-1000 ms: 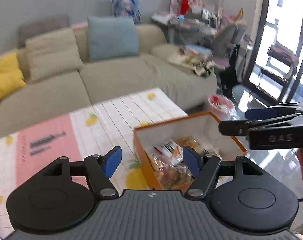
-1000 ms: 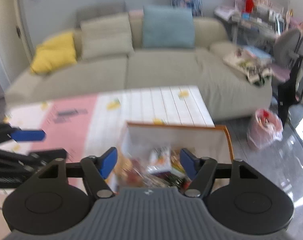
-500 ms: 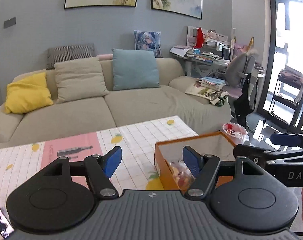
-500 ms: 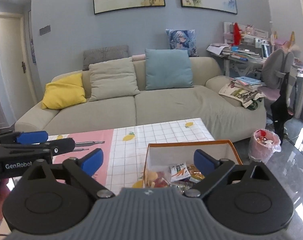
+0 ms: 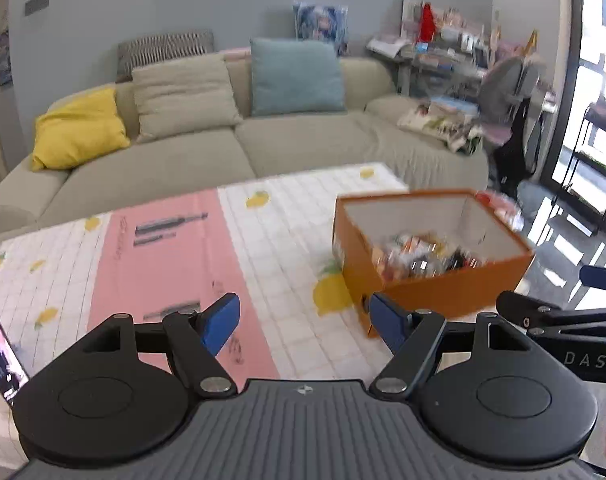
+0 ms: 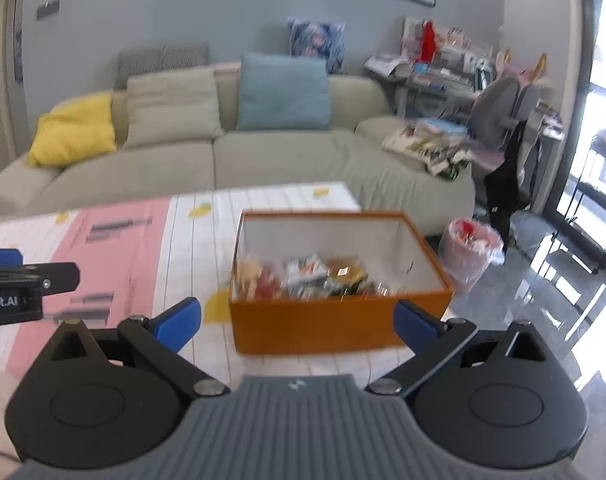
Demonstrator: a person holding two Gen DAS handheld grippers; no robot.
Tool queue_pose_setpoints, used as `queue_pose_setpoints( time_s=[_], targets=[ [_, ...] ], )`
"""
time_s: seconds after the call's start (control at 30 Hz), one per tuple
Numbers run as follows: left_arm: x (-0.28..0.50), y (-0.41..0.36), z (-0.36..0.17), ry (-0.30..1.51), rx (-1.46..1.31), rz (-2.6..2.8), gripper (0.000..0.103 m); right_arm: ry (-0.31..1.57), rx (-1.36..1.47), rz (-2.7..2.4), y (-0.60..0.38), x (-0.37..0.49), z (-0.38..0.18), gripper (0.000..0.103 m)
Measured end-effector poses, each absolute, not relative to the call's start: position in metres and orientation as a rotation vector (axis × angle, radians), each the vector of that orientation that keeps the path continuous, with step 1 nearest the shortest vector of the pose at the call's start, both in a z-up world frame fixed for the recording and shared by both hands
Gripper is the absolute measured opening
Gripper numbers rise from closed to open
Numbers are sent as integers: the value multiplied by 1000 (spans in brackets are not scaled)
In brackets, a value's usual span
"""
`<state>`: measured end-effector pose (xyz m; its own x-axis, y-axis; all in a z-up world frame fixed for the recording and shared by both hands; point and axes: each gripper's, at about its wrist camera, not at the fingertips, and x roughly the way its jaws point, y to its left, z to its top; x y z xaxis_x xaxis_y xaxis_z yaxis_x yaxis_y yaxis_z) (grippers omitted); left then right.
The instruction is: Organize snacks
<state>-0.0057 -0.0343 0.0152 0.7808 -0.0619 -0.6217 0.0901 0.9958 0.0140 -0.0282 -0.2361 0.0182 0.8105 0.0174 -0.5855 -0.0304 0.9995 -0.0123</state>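
Orange box (image 6: 335,320) sits open-topped on bench (image 6: 199,248), near its right end — long axis seemingly running away toward sofa (image 6: 263,160), short side facing. Snacks (image 6: 303,276) heaped inside, blurred. Right gripper (image 6: 297,316) fingers wide, empty. Left gripper (image 5: 301,320) jaws opening, nothing between — aimed just left of box.

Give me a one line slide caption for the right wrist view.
Right gripper open and empty, facing an orange box of snacks on the patterned table, sofa behind.
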Motion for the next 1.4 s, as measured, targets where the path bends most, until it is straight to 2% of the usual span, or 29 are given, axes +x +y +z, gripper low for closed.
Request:
queue_pose_setpoints(
  time_s=[0.33, 1.4],
  targets=[
    [-7, -42, -2, 736, 109, -75, 87, 719, -15, 63, -225, -24, -7, 100],
    [-7, -43, -3, 762, 104, -72, 87, 723, -42, 57, -218, -23, -4, 100]
  ],
)
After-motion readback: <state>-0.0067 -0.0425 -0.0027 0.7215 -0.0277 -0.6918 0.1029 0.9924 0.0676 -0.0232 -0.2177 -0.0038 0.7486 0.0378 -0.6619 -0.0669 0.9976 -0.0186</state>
